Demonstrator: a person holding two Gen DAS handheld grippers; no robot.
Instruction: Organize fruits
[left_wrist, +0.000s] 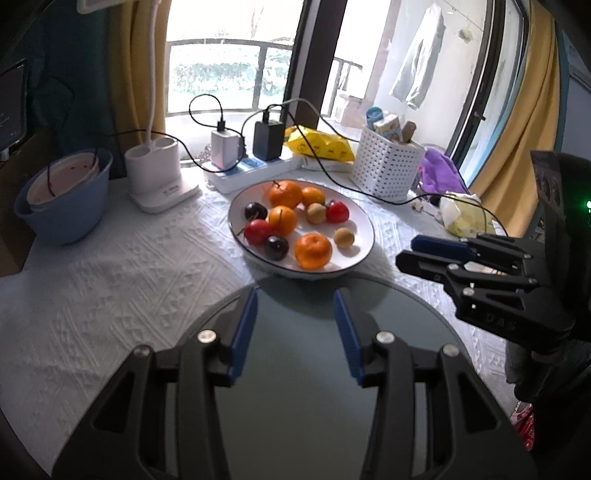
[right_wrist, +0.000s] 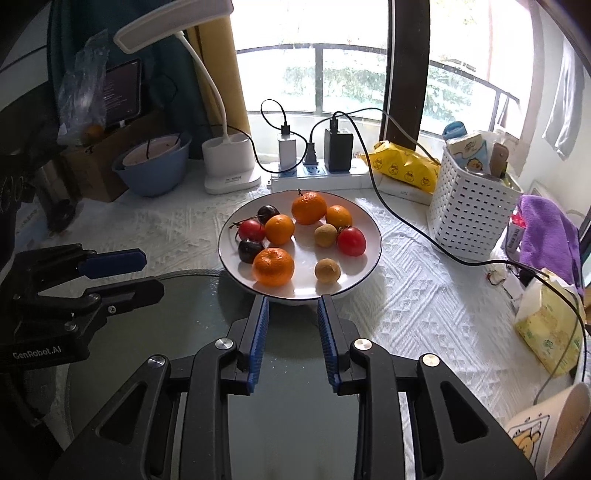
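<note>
I have both claws hovering over a dark round glass plate (right_wrist: 192, 295) at the near edge of the desk (left_wrist: 110, 280), which is covered in a white textured cloth. My left claw (left_wrist: 295, 295) stands partly open with nothing between its blue pads. My right claw (right_wrist: 293, 301) is at its narrowest, a small gap left between the pads, and it grips nothing.

The fruit sits just beyond both claws on a white plate (right_wrist: 375, 236), which touches the far rim of the glass plate. On it I count four oranges, the nearest one (right_wrist: 273, 267) close to the front edge and the largest (right_wrist: 309, 208) at the back. Two red fruits lie on opposite sides, one on the left (right_wrist: 251, 230) and one on the right (right_wrist: 351, 241). Two dark fruits (right_wrist: 250, 250) sit on the left, and two small tan ones (right_wrist: 327, 270) lie toward the right front.

Behind the plate I see a power strip (right_wrist: 317, 177) with chargers plugged in, a white lamp base (right_wrist: 231, 162), a blue bowl (right_wrist: 153, 170), a yellow packet (right_wrist: 406, 166) and a white basket (right_wrist: 469, 218).
</note>
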